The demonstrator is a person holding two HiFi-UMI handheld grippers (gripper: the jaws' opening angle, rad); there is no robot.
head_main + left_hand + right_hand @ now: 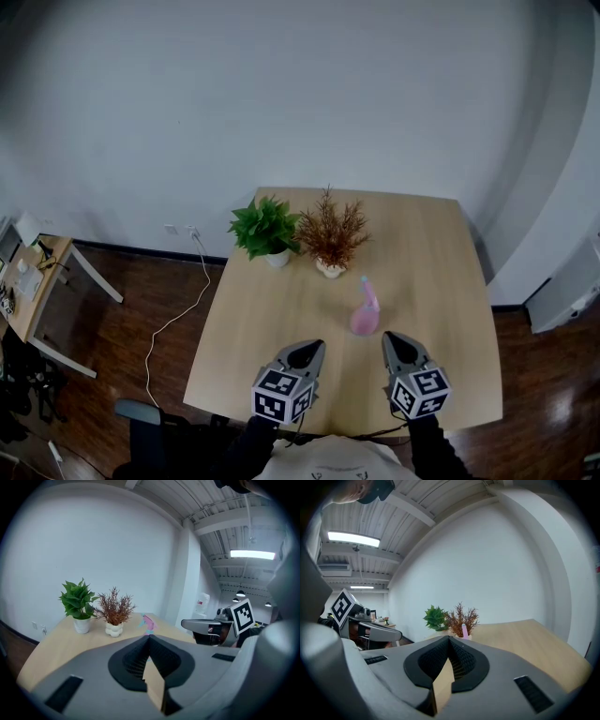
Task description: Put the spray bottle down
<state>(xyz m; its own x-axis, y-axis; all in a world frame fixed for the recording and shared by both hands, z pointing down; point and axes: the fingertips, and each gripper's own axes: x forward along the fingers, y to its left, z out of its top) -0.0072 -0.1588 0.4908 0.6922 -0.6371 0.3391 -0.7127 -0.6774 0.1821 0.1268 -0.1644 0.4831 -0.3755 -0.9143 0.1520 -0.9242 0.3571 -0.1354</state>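
The left gripper (307,346) has its jaws closed tip to tip with nothing between them. The right gripper (395,337) is the same, pinched together and empty. Both hang side by side and apart, on the near side of the pink spray bottle (365,310), over the strip of wooden table (441,272) that runs back from the bottle to the near edge. The bottle stands upright on the tabletop, touched by neither gripper, just past their tips and closer to the right one. Beyond the bottle, toward the far edge by the white wall (281,94), two white pots stand side by side. One holds a green leafy plant (265,228), the other a dry reddish-brown plant (331,232), and their foliage meets. The brown plant is the nearer of the two to the bottle, though apart from it. To the right of the bottle a broad stretch of bare wood runs to the table's right edge and far right corner. To its left a similar stretch reaches the left edge. Past that edge a white cable (178,314) trails over the dark wooden floor (122,356), and further left is a small side desk (42,281).
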